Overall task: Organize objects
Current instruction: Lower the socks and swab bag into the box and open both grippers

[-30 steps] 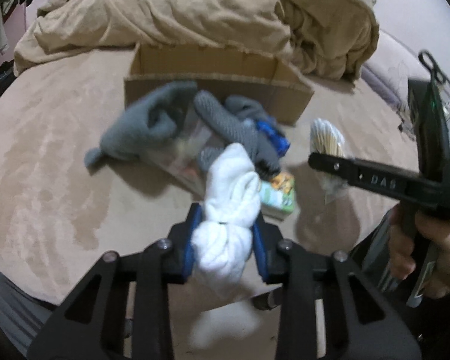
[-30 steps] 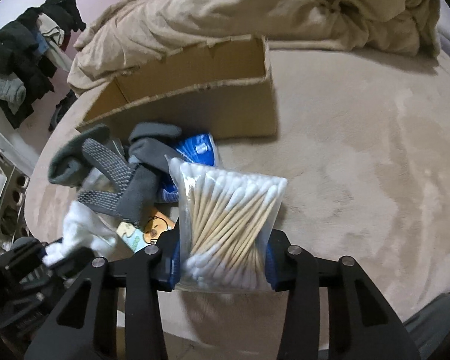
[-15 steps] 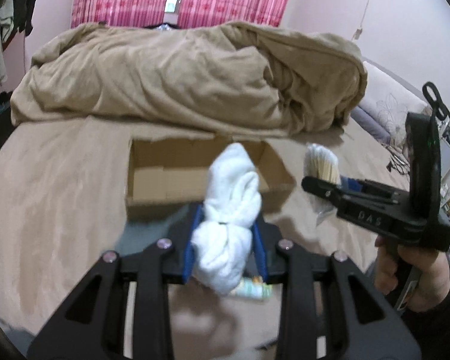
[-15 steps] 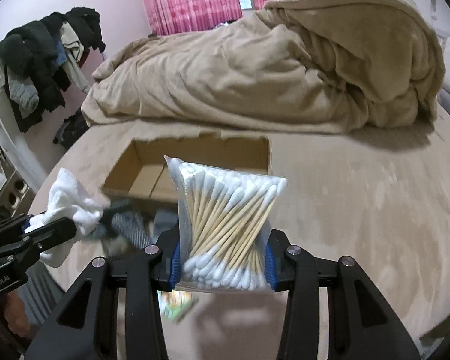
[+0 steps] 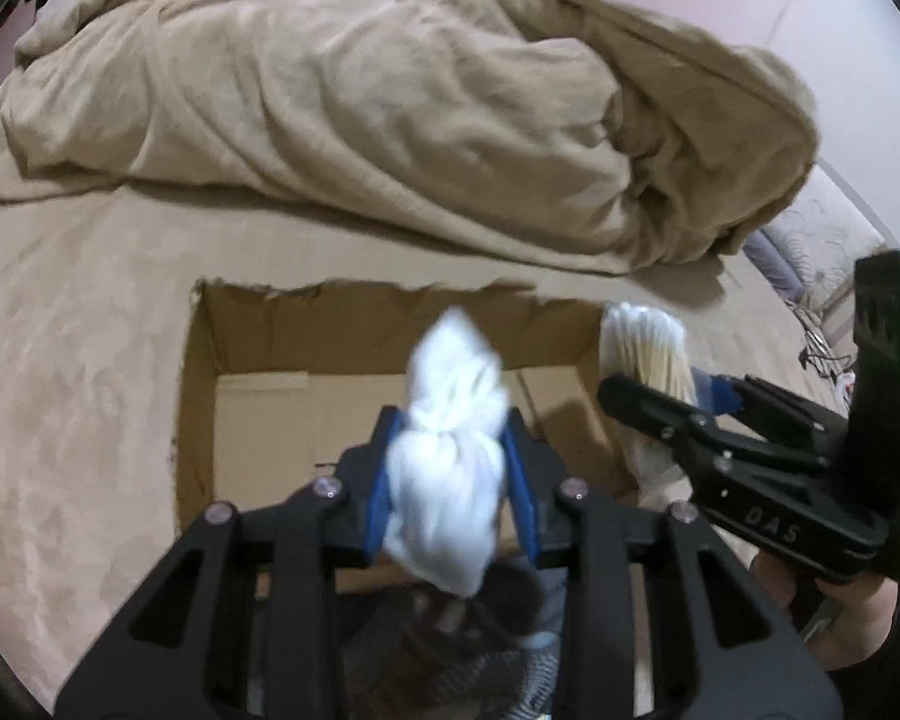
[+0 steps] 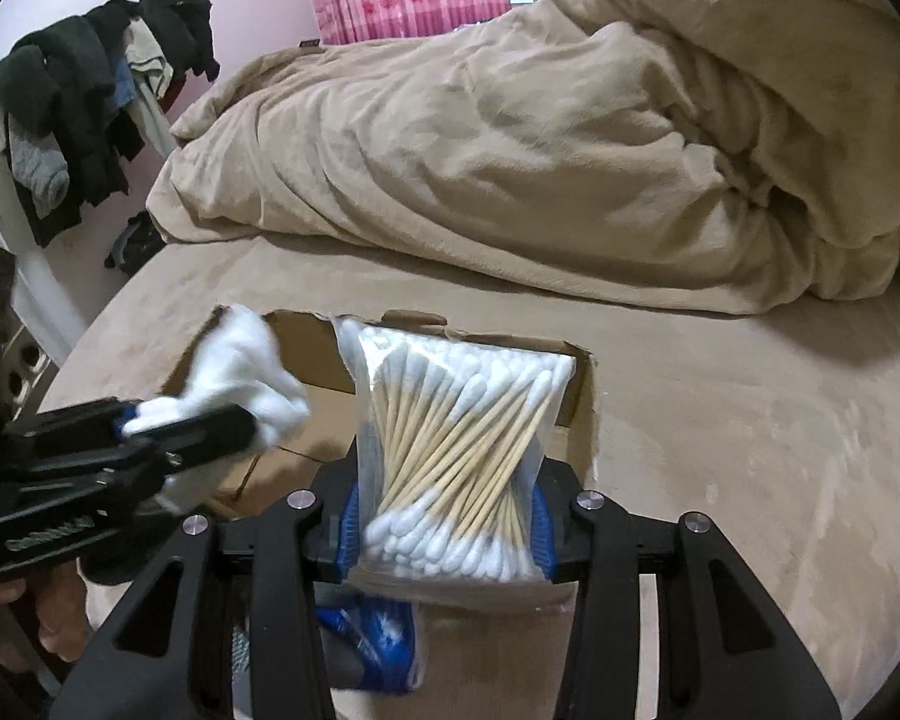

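My left gripper (image 5: 450, 480) is shut on a rolled white sock (image 5: 450, 450) and holds it over the open cardboard box (image 5: 258, 414) on the bed. My right gripper (image 6: 444, 522) is shut on a clear bag of cotton swabs (image 6: 456, 450) and holds it above the box's right end (image 6: 576, 408). The right gripper with the swab bag (image 5: 648, 354) shows at the right of the left wrist view. The left gripper with the sock (image 6: 240, 372) shows at the left of the right wrist view. The box floor in view is bare.
A rumpled tan blanket (image 5: 390, 108) lies behind the box. Grey socks (image 5: 480, 648) and a blue packet (image 6: 378, 642) lie on the bed in front of the box, under the grippers. Dark clothes (image 6: 90, 102) hang at the left by the pink wall.
Both grippers lifted their loads off the pile and moved forward to above the box. The pile of socks and packets now lies below and behind the fingertips.
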`<action>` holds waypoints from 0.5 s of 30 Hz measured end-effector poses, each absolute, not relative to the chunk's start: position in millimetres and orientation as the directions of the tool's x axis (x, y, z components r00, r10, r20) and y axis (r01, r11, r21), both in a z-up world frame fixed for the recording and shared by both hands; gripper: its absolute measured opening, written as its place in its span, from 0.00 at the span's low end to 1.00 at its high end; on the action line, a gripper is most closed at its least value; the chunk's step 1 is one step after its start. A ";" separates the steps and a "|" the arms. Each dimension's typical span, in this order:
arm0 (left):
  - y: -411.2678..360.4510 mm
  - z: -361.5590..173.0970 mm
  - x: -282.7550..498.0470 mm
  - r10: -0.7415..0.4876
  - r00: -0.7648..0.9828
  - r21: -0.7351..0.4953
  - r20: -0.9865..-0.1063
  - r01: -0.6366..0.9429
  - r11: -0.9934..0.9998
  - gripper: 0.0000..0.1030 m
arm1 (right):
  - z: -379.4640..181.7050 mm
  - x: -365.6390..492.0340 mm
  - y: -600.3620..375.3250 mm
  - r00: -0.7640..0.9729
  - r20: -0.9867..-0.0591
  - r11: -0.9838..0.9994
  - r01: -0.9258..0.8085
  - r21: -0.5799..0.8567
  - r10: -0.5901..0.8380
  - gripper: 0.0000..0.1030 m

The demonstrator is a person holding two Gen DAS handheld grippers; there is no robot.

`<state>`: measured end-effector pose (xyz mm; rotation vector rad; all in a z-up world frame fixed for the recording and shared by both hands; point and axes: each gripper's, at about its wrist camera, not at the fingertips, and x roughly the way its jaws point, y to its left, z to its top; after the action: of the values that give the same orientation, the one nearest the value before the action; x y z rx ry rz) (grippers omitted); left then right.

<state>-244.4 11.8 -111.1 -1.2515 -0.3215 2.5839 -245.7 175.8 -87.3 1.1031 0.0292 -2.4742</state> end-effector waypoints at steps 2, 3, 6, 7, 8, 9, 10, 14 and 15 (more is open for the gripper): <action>13.1 -112.2 -245.9 0.310 -0.592 -0.295 -0.744 -0.124 -0.947 0.37 | -93.1 -250.3 174.8 -0.584 -0.722 -0.910 0.385 0.155 -0.370 0.48; 13.4 -111.8 -245.3 0.298 -0.589 -0.285 -0.751 -0.118 -0.951 0.39 | -95.2 -252.1 175.0 -0.581 -0.725 -0.911 0.379 0.161 -0.370 0.49; 11.6 -103.2 -235.7 0.291 -0.603 -0.280 -0.743 -0.115 -0.953 0.59 | -93.0 -249.4 177.5 -0.603 -0.710 -0.917 0.366 0.161 -0.365 0.71; 10.0 -99.3 -231.8 0.291 -0.610 -0.283 -0.737 -0.112 -0.952 0.69 | -89.5 -246.2 178.5 -0.615 -0.700 -0.919 0.363 0.155 -0.361 0.75; 7.6 -95.0 -227.2 0.289 -0.618 -0.286 -0.731 -0.107 -0.952 0.71 | -86.2 -243.0 179.4 -0.621 -0.695 -0.919 0.363 0.153 -0.361 0.76; 5.7 -87.8 -219.4 0.292 -0.630 -0.293 -0.720 -0.105 -0.950 0.71 | -82.4 -239.2 180.9 -0.624 -0.694 -0.920 0.361 0.153 -0.361 0.77; 4.7 -81.6 -211.3 0.292 -0.639 -0.294 -0.712 -0.107 -0.950 0.71 | -79.4 -235.9 182.3 -0.624 -0.695 -0.921 0.359 0.152 -0.358 0.77; -2.9 -57.9 -174.6 0.261 -0.672 -0.268 -0.693 -0.096 -0.959 0.73 | -62.7 -209.5 189.6 -0.631 -0.698 -0.928 0.347 0.137 -0.339 0.77; -5.8 -52.4 -162.2 0.259 -0.677 -0.266 -0.689 -0.097 -0.959 0.74 | -59.1 -202.2 191.4 -0.629 -0.702 -0.930 0.342 0.136 -0.334 0.77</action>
<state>-162.2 -5.8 -52.4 -1.1531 -0.3082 2.6927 -202.2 191.4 -59.1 1.0914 0.0146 -2.5401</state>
